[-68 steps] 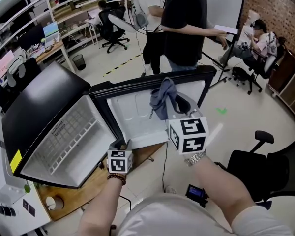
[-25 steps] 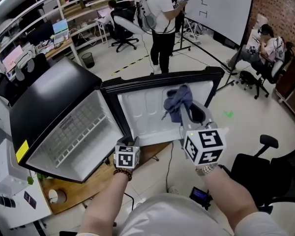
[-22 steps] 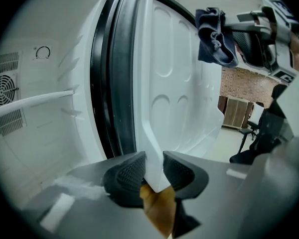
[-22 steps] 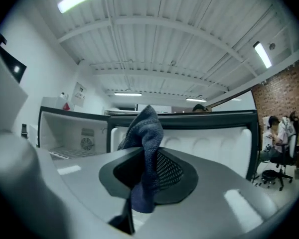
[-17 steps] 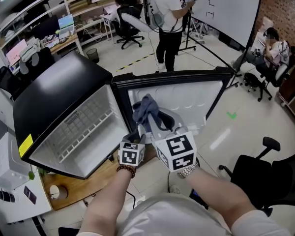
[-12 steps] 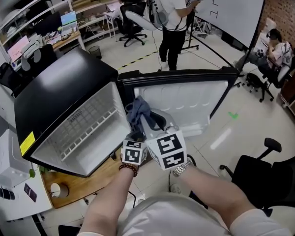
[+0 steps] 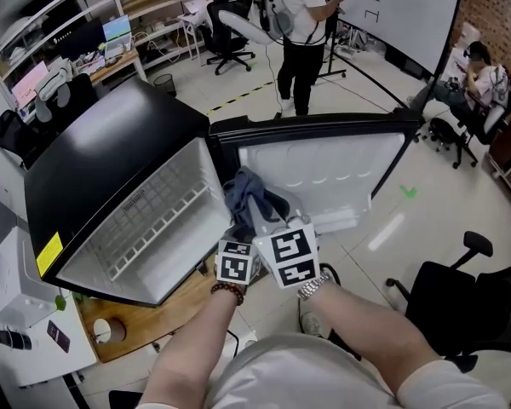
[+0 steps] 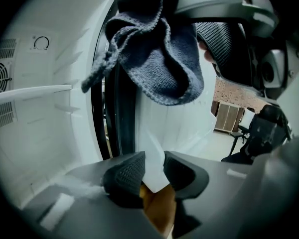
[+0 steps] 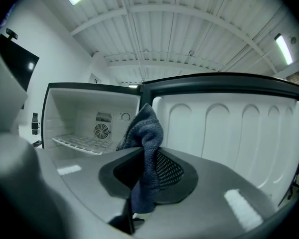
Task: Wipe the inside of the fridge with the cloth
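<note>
At the hinge side of the fridge [image 7: 102, 169], between its open cavity and swung-out door [image 7: 324, 173], the right gripper [image 9: 147, 169] is clamped on a fold of blue-grey cloth [image 9: 145, 128], held just short of the white interior. The left gripper [image 8: 153, 169] appears closed on the door's lower corner, steadying it. Loose cloth ends could snag the wire shelf [image 9: 80, 142] and drag free of the pads; a slipping left grip would let the door swing. The fridge's floor and lower walls sit hidden behind the gripper bodies.
</note>
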